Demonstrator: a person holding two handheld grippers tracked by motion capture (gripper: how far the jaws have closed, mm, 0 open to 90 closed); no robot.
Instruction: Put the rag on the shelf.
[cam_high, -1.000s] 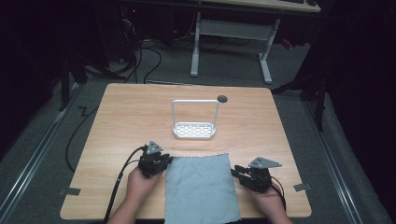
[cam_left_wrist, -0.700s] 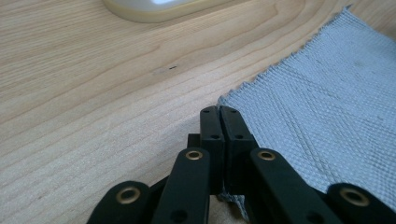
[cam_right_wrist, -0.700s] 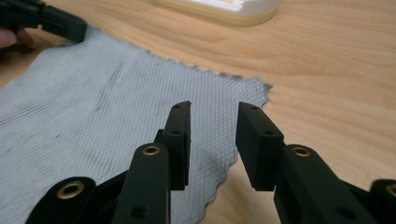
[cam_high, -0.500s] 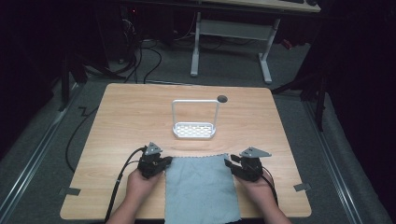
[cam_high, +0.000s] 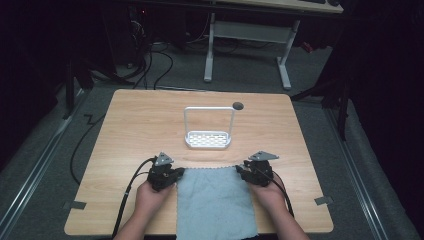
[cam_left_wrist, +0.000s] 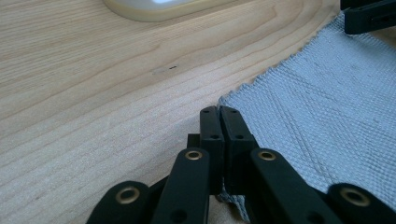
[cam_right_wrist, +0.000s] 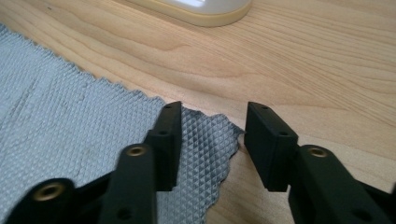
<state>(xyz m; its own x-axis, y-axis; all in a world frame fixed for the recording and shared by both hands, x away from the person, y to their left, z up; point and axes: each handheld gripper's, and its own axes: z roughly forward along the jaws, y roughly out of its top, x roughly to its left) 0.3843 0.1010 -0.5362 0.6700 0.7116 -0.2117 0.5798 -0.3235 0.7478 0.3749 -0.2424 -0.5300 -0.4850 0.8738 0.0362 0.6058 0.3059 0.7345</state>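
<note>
Blue-grey waffle cloth (cam_high: 215, 202) lies flat at the near edge of the wooden table (cam_high: 140, 130), hanging a bit over the front, with a gripper at each far corner. The left gripper (cam_left_wrist: 219, 119) has its jaws pinched together on the far-left corner — a scrap of fabric peeks out underneath them in the left gripper view. The right gripper (cam_right_wrist: 212, 135) is a different story: jaws stand roughly half open and straddle the far-right corner, which curls up between them, but the pads aren't pressing on it yet.

What could go sideways: if the left hand lifts before the right one bites, the cloth gets dragged lopsided and bunches. That curled right corner is also thin — the jaws could close on just the frayed edge and it slips out, or they pinch air and scrape the table.

Hard to make out: how much fabric the left jaws really have, since they cover the corner. The white rack (cam_high: 207, 130) behind is cut off in both gripper views, and the cloth's near edge runs out of the high view.
</note>
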